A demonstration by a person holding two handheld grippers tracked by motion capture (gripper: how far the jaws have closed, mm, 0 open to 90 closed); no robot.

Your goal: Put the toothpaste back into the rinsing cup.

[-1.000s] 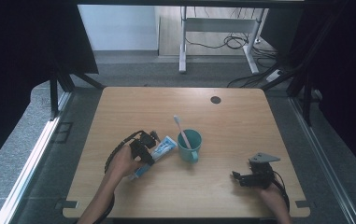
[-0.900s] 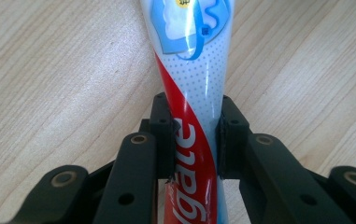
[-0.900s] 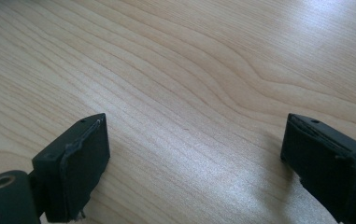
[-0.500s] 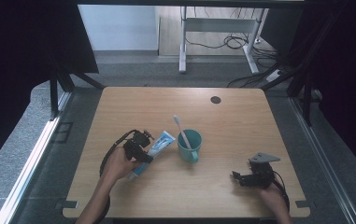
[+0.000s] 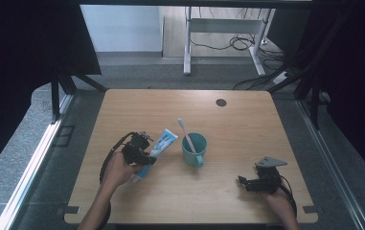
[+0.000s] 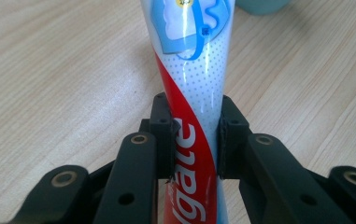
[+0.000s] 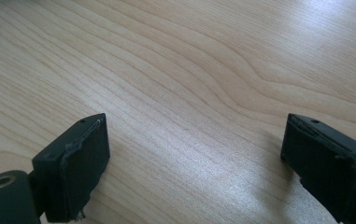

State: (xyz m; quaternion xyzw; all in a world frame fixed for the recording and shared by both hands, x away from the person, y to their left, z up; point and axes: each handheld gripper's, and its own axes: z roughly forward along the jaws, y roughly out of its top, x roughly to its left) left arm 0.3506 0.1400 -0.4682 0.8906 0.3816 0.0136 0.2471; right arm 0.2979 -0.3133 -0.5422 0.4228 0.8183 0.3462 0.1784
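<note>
Left tongs: your left tongs (image 5: 144, 152) are clenched on the toothpaste tube (image 5: 157, 147); in the left gripper view the two black pads (image 6: 165, 135) press the tube (image 6: 196, 116) from both sides, at the red part with the white letters.

Toothpaste tube: it lies slanted over the worktop (image 5: 122, 110), left of the cup. Its upper end, with the blue picture, points toward the cup, and its lower end is by your left hand (image 5: 118, 170). I cannot tell if the tube touches the wood or is lifted a little.

Cup: a green cup (image 5: 194, 149) stands upright near the middle of the worktop, just beside the upper end of the tube, not touching it.

Toothbrush: a toothbrush (image 5: 186, 134) stands in the cup and leans to the left, its head above the rim.

Right tongs: your right tongs (image 5: 247, 182) are released, the jaws wide apart, with bare wood (image 7: 189, 116) between them. They are low over the front right part of the worktop, well apart from the cup.

Black mark: a small dark round spot (image 5: 221, 102) is at the far side of the worktop.
</note>
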